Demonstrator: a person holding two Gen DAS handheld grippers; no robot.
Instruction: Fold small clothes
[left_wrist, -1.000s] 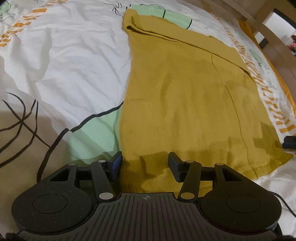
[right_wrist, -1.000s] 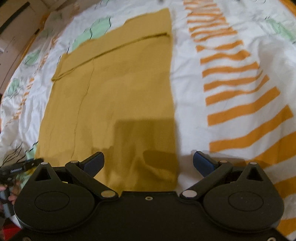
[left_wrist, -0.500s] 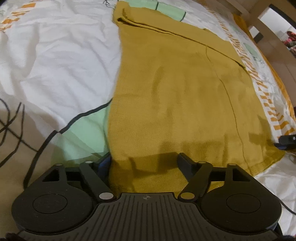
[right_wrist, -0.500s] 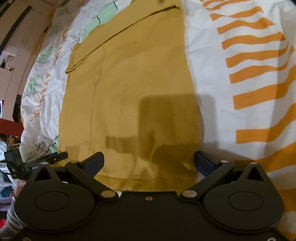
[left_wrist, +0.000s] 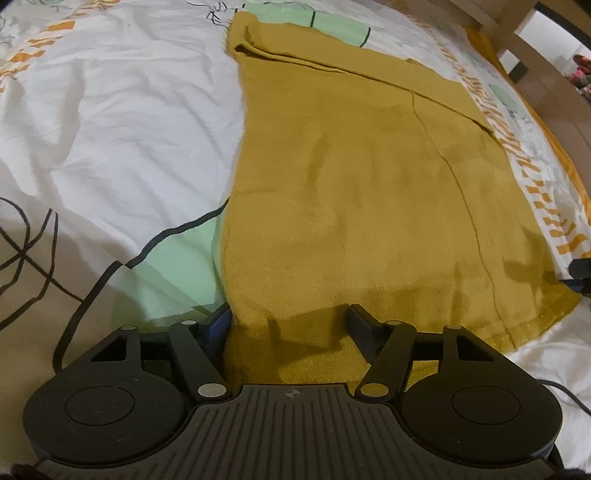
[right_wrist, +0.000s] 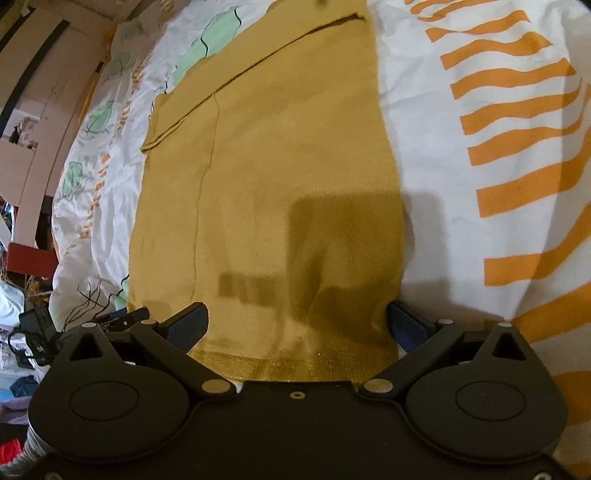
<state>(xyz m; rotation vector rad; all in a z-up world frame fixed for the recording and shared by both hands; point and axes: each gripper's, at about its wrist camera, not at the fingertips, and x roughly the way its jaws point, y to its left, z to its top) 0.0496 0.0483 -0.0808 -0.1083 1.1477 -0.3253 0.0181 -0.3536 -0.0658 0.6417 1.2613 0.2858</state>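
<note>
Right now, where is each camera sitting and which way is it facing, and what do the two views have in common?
Left wrist view: sits on the left claw, looking steeply down along the yellow garment from its near left corner; its own two fingers show, apart, jaws just been closing, cloth between them.
Right wrist view: sits on the right claw, looking down at the garment's near right corner; its fingers show, wide apart astride the hem.
Shared: the same garment on the patterned bedsheet, and each view catches the other claw at its edge.

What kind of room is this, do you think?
Probably a bedroom: a mustard-yellow knit garment lies flat on a white bedspread printed with orange stripes and green leaves, with household clutter beside it.
</note>
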